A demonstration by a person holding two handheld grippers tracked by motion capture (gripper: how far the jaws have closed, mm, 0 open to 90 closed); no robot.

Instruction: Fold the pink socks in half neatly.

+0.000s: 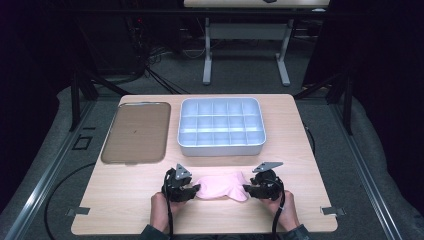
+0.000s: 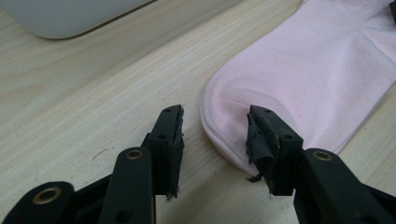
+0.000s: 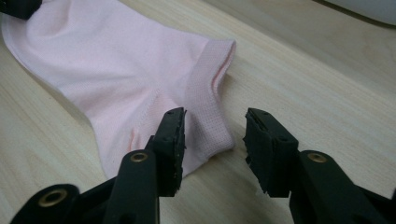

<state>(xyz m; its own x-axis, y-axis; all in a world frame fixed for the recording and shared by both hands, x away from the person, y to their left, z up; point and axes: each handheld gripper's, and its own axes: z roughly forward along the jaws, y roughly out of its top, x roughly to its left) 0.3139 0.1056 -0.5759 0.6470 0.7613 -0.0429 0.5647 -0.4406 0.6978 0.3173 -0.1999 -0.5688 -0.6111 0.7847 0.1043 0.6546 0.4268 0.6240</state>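
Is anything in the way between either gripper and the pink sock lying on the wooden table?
Nothing visible. The pink fabric sock lies flat on the light wooden table with a gripper at each end: the left gripper straddles its toe edge, the right gripper its cuff corner, jaws open. The grey compartment tray sits farther back.

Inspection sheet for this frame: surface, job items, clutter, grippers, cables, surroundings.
Surface: light wooden table, flat, no spills seen.
Job's things: pink sock lying flat near the front edge, toe end toward the left gripper, cuff toward the right gripper.
Clutter: brown tray and white divided box at the back, both apart from the sock.
Grippers: left gripper straddles the toe edge, jaws apart, not pressing. Right gripper straddles the cuff corner, jaws apart.
Cables: black cable loops off the table's left side.
Surroundings: grey floor, another table's legs behind, dark curtains.
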